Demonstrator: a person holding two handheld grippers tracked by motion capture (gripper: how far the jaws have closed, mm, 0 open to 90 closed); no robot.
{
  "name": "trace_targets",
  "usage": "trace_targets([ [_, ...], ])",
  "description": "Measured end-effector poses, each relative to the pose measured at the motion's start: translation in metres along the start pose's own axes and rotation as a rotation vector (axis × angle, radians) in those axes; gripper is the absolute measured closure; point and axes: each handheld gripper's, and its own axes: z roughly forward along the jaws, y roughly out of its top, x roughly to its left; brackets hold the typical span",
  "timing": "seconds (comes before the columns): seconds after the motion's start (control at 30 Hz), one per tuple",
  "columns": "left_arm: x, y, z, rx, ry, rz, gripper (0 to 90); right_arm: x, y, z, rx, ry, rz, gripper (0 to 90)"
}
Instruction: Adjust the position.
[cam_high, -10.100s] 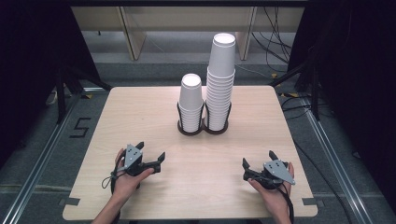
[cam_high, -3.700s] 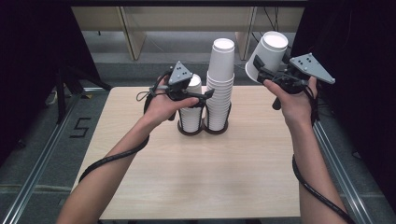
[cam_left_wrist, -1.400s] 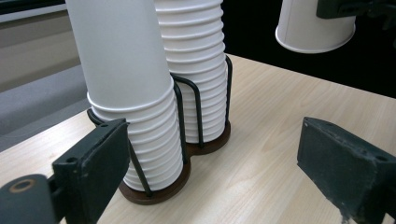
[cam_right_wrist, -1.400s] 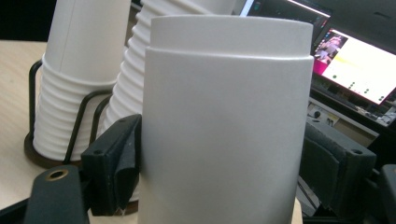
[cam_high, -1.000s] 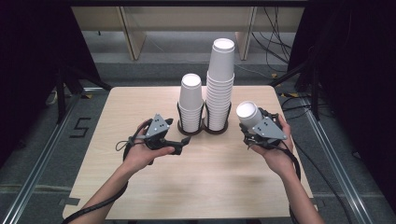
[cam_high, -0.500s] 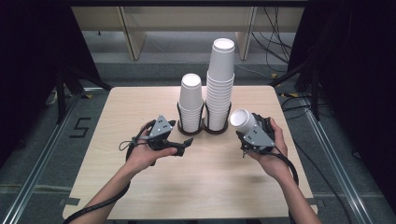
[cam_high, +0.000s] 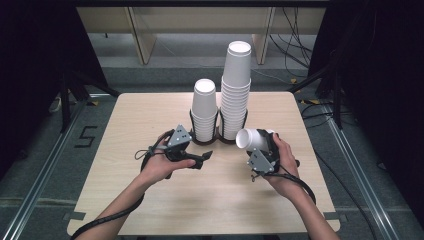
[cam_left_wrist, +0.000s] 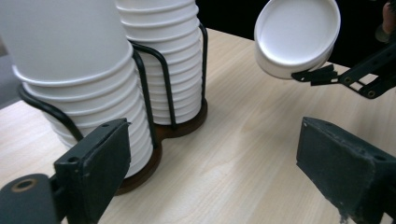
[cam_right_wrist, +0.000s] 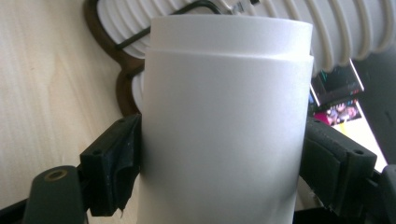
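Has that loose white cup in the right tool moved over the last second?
Yes. The cup in the right tool has shifted leftward, closer to the cup holder, and now tilts sideways.

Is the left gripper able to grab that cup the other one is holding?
Probably yes: the left gripper is open, and bare table lies between it and the cup held in the right gripper.

Lab recording bay, black curtains (cam_high: 35, 75), loose floor cables (cam_high: 300, 30), bare wooden table (cam_high: 125, 125)

Even overhead light on the table (cam_high: 150, 200); dark surroundings; soft blur in close views
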Motion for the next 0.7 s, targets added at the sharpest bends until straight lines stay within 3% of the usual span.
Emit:
trace_targets([
  [0.23,-0.004,0.002,0.011,0.031,-0.049,0.000,11.3,0.015,0.008,0.000,-0.019,-0.011,-0.188,20.0],
  [0.27,-0.005,0.003,0.011,0.048,-0.049,0.005,11.3,0.016,0.009,-0.001,0.002,-0.001,-0.240,20.0],
  [0.37,-0.006,0.004,0.016,0.052,-0.064,0.002,11.3,0.019,0.013,-0.001,-0.012,-0.010,-0.350,20.0],
  [0.47,-0.008,0.006,0.018,0.068,-0.078,0.005,11.4,0.025,0.014,-0.002,-0.016,-0.006,-0.388,20.0],
  [0.57,-0.009,0.007,0.021,0.067,-0.094,0.007,11.4,0.026,0.019,-0.003,-0.032,-0.016,-0.482,20.0],
  [0.63,-0.010,0.009,0.023,0.072,-0.105,0.006,11.4,0.028,0.020,-0.003,-0.036,-0.016,-0.513,20.0],
  [0.7,-0.012,0.011,0.024,0.071,-0.121,0.006,11.2,0.034,0.020,-0.003,-0.044,-0.023,-0.491,20.0],
])
